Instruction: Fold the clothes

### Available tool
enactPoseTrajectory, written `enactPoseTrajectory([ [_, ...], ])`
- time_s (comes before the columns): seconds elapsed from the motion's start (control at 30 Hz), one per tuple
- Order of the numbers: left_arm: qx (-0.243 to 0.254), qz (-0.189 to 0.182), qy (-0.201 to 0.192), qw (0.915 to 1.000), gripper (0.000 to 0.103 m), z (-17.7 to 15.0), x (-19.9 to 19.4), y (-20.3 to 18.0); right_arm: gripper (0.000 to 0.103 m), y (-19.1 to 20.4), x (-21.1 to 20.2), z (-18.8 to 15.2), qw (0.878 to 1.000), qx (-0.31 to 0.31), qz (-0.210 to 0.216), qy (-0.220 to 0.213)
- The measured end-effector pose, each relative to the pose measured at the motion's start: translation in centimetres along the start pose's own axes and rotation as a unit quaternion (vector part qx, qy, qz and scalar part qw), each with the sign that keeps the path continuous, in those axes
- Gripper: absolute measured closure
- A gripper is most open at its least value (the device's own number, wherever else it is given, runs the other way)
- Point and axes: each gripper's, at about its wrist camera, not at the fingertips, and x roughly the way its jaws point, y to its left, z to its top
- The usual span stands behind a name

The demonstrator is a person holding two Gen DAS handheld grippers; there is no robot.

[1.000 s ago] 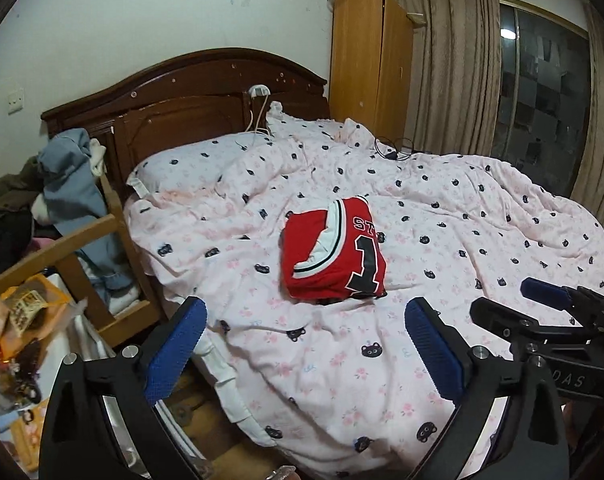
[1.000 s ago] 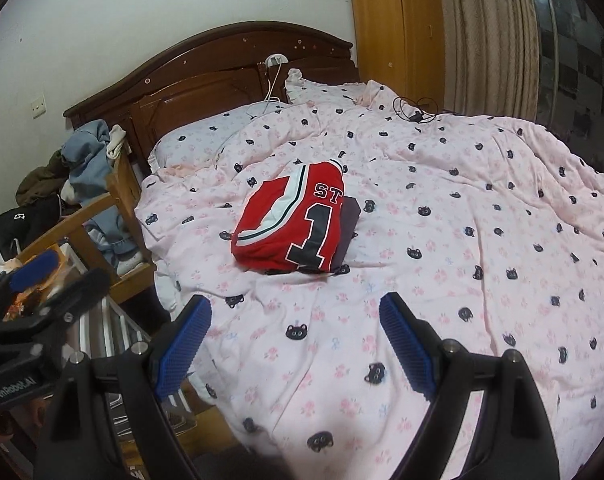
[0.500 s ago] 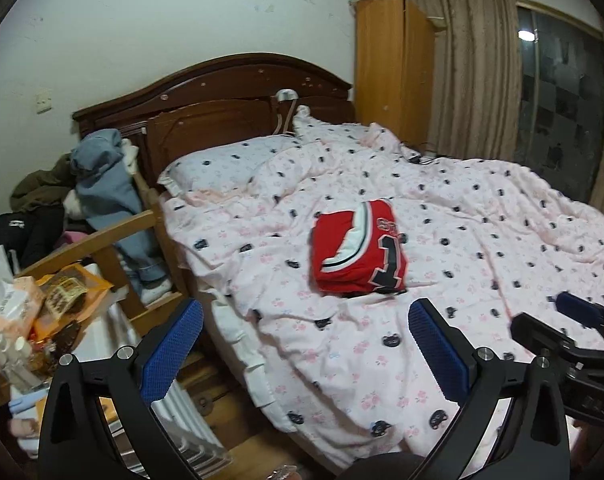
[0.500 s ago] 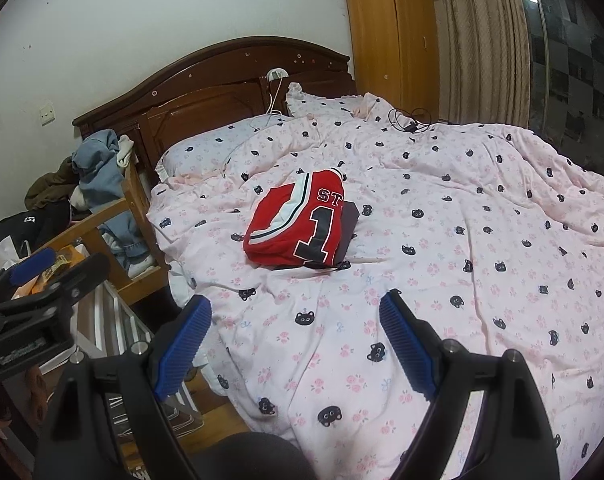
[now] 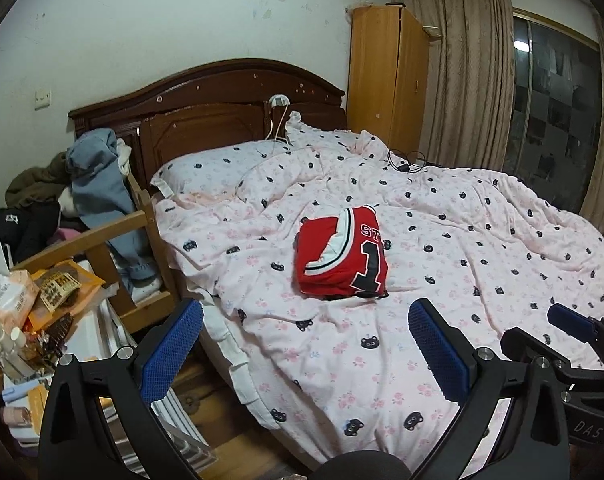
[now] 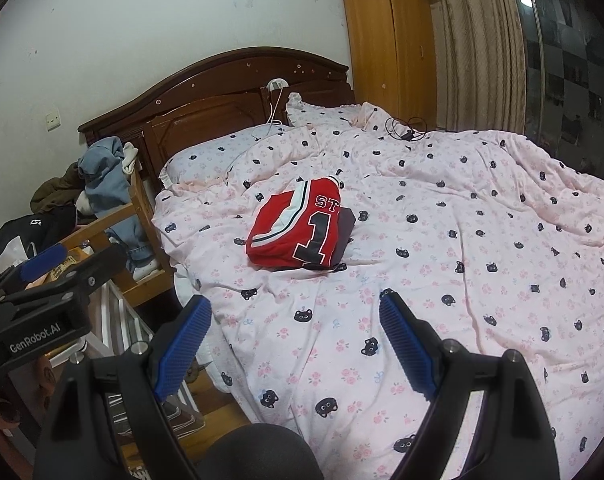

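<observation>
A red jersey (image 5: 342,256) with a black number 1 lies folded into a compact rectangle on the pink cat-print duvet (image 5: 482,240); it also shows in the right wrist view (image 6: 297,232), resting on a dark folded garment (image 6: 344,232). My left gripper (image 5: 306,344) is open and empty, held back from the bed's near edge, well short of the jersey. My right gripper (image 6: 293,340) is open and empty, also held back over the near edge. The right gripper shows at the lower right of the left view (image 5: 574,344), the left gripper at the left of the right view (image 6: 49,276).
A dark wooden headboard (image 5: 205,96) and a pillow (image 5: 213,164) are at the far end. A wooden chair (image 5: 101,236) piled with clothes and a cluttered side table (image 5: 25,308) stand left of the bed. A wardrobe (image 5: 386,76) and curtains (image 5: 466,80) are behind.
Both grippers have drawn back from the bed and away from the folded jersey, so it looks smaller and farther. Both stayed open and empty. The jersey has not moved.
</observation>
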Motion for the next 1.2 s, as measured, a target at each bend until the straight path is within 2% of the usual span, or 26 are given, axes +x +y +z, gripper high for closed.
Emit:
enactPoseTrajectory([
  [1.2,0.017,0.004,0.014,0.9998,0.001,-0.26,-0.14,-0.53,0.015,0.34,-0.98,-0.12,1.000,-0.008,-0.007,0.000],
])
